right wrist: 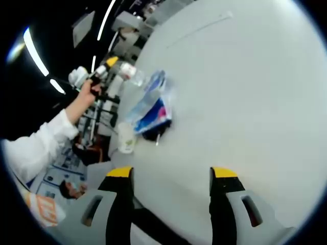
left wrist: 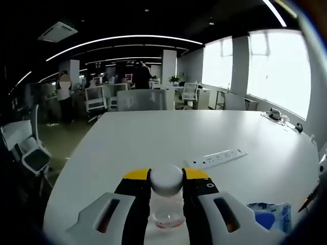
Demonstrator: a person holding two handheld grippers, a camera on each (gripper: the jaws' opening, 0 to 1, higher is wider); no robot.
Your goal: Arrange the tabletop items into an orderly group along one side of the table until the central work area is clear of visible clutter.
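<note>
Bottle [left wrist: 166, 196] with a white cap, clear and nearly empty, stands clamped between the yellow-tipped jaws of the left gripper [left wrist: 166, 179] above the white tabletop [left wrist: 153, 138]. Just to its right in the left gripper view lies a blue-and-white tissue pack [left wrist: 271, 215], and farther out a white power strip [left wrist: 217, 158] rests flat on the bare surface. Office chairs [left wrist: 142, 99] line the far edge, with people standing beyond them. In the right gripper view, the right gripper [right wrist: 171, 172] hangs with jaws spread wide and nothing between them. Past it, a white cup [right wrist: 126, 138] sits beside the tissue pack, and a sleeved hand [right wrist: 88, 91] grips the other tool with the bottle.
</note>
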